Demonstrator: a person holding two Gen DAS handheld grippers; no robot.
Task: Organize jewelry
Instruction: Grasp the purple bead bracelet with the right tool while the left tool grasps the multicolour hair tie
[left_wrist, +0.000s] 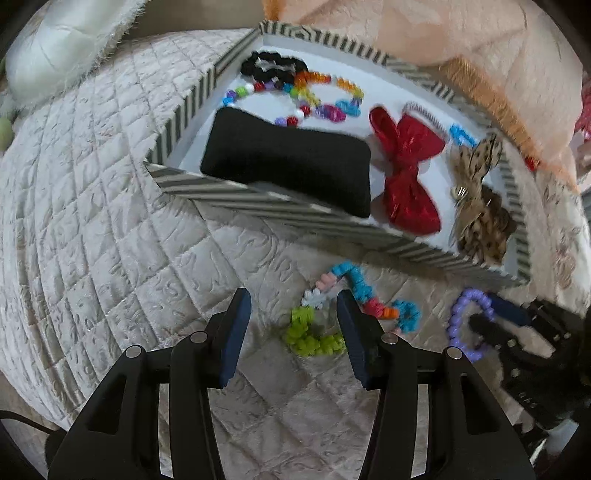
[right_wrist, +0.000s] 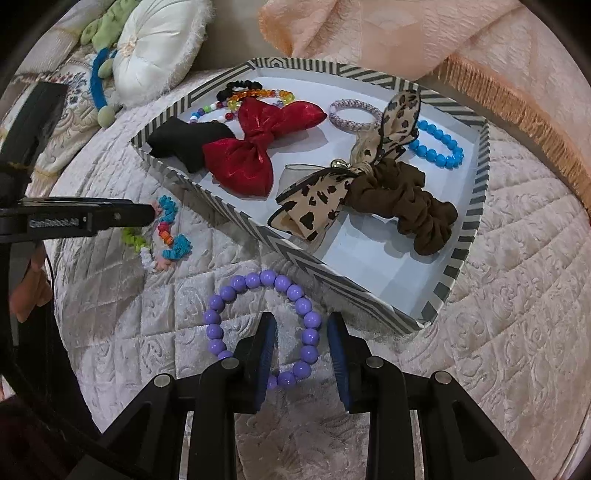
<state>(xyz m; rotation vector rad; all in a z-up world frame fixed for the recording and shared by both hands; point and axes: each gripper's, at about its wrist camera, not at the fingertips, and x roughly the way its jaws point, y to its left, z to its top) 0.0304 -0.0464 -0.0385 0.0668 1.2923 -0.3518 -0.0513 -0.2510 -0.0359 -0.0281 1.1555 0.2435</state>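
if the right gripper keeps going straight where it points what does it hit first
Probably the purple bead bracelet. The right gripper is open and straddles the bracelet's right side, beads lying between its fingers on the quilt. Depth is unclear, so it may be close already.

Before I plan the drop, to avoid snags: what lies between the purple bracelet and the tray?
Only bare quilt separates the purple bracelet from the striped tray wall, seen in the right wrist view.

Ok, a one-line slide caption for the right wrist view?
Right gripper straddles a purple bead bracelet on the quilt, beside the striped tray of bows and scrunchies.
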